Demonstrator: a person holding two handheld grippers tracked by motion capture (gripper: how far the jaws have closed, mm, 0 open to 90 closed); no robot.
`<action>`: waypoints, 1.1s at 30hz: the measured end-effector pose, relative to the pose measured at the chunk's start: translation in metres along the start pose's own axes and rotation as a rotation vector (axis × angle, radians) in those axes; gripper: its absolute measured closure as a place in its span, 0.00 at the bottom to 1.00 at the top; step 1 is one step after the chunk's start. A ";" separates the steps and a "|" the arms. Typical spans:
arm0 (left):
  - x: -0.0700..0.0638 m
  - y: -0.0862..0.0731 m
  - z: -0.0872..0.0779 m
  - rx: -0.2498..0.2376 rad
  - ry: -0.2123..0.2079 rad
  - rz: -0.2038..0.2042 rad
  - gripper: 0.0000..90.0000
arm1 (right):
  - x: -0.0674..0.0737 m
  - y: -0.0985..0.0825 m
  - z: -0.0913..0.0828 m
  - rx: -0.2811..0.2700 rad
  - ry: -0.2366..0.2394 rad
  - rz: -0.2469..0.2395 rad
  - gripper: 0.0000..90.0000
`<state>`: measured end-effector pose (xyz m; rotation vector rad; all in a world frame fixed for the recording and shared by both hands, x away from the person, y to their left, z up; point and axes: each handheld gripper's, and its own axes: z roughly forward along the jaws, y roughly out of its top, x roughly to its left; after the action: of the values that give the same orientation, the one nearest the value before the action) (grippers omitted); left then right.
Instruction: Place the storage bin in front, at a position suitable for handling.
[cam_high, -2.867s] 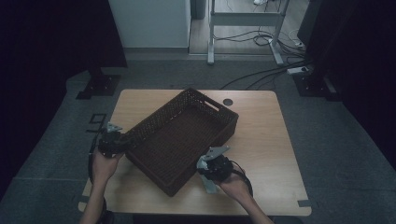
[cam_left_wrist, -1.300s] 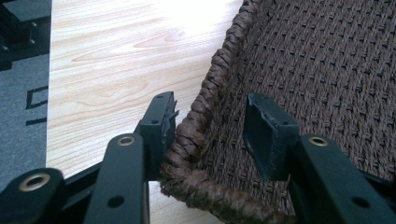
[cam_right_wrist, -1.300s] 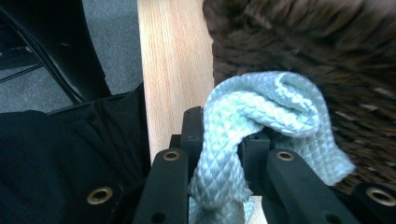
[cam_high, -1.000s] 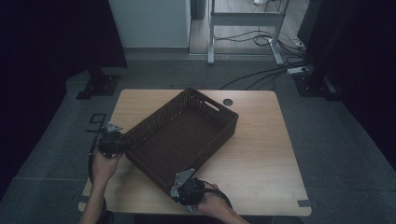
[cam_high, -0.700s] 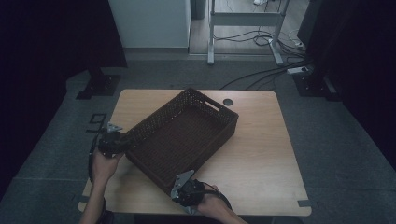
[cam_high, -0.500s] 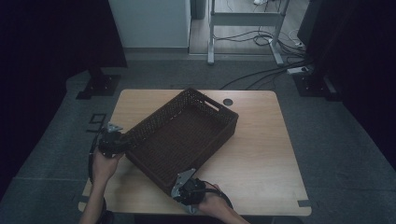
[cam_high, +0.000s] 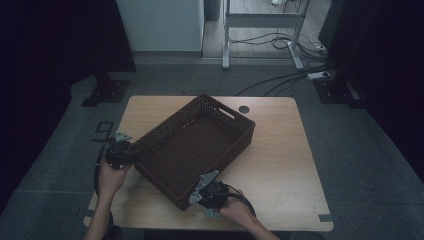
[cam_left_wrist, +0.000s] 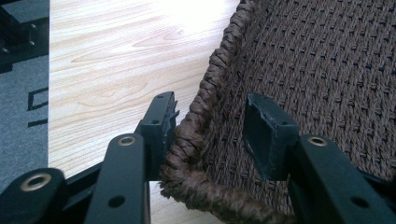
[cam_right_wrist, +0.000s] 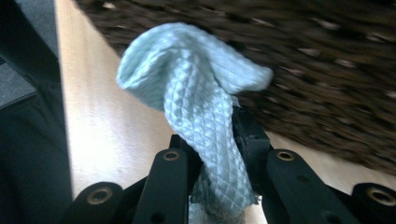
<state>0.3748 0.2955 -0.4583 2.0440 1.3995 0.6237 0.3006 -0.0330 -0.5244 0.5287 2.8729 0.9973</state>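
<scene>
Beside basket (cam_high: 200, 140): right tongs (cam_right_wrist: 212, 140) clamp pale cloth (cam_right_wrist: 196, 88).

Dark woven basket (cam_high: 200, 142) askew on table; pale blue waffle-weave cloth (cam_right_wrist: 205, 102) bunched upright beside it.
</scene>
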 end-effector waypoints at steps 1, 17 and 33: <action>0.000 0.000 0.000 0.001 0.000 0.001 0.60 | -0.001 0.000 0.000 0.000 -0.001 0.003 0.84; 0.000 0.000 0.000 -0.006 -0.001 -0.003 0.60 | -0.025 -0.008 -0.009 0.008 -0.050 0.060 0.83; 0.001 -0.001 0.000 -0.014 -0.005 -0.010 0.60 | -0.060 -0.018 -0.020 0.012 -0.112 0.145 0.83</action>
<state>0.3743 0.2964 -0.4592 2.0256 1.3975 0.6218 0.3479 -0.0783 -0.5227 0.7774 2.7769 0.9359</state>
